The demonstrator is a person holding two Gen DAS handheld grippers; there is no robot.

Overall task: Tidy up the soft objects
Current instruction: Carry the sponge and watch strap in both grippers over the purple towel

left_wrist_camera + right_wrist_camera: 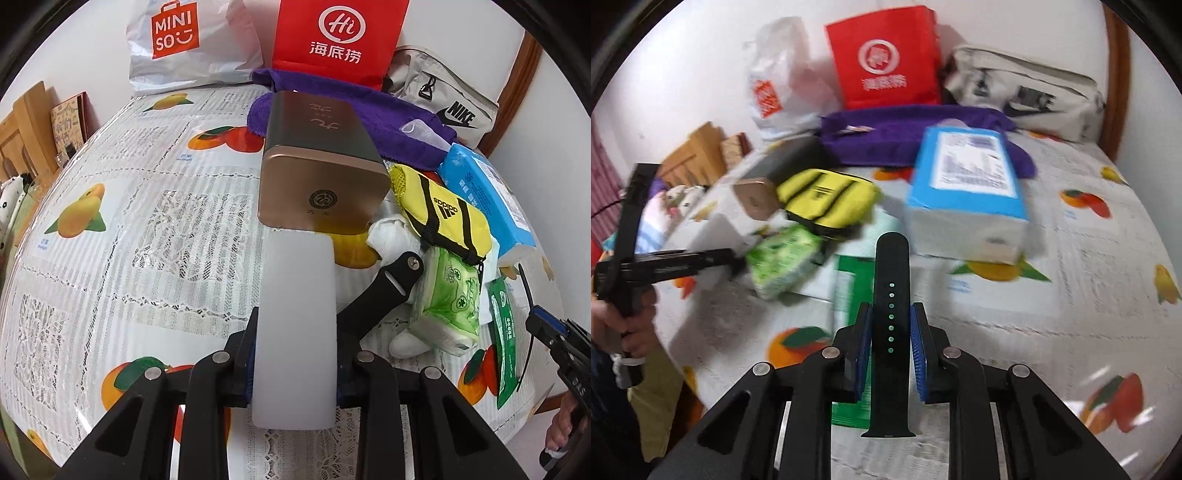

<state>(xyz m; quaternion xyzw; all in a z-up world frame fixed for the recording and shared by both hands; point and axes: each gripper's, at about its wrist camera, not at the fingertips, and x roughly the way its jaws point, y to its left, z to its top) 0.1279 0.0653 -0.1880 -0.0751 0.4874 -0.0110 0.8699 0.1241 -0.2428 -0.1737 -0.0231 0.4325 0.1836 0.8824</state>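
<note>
My left gripper (295,354) is shut on a translucent white strap (295,325) that stands up between its jaws. A black watch strap half (384,291) lies just right of it on the table. My right gripper (891,332) is shut on a black watch strap (891,317) with a row of holes, held above the table. Soft items lie in a pile: a yellow Adidas pouch (443,214), a green tissue pack (450,299), a blue tissue pack (967,192) and a purple towel (388,110). The right wrist view is blurred.
A bronze tin box (321,166) stands ahead of the left gripper. A Miniso bag (184,40), a red paper bag (336,37) and a grey Nike bag (443,92) line the wall. A green sachet (504,332) lies on the fruit-print tablecloth (147,221).
</note>
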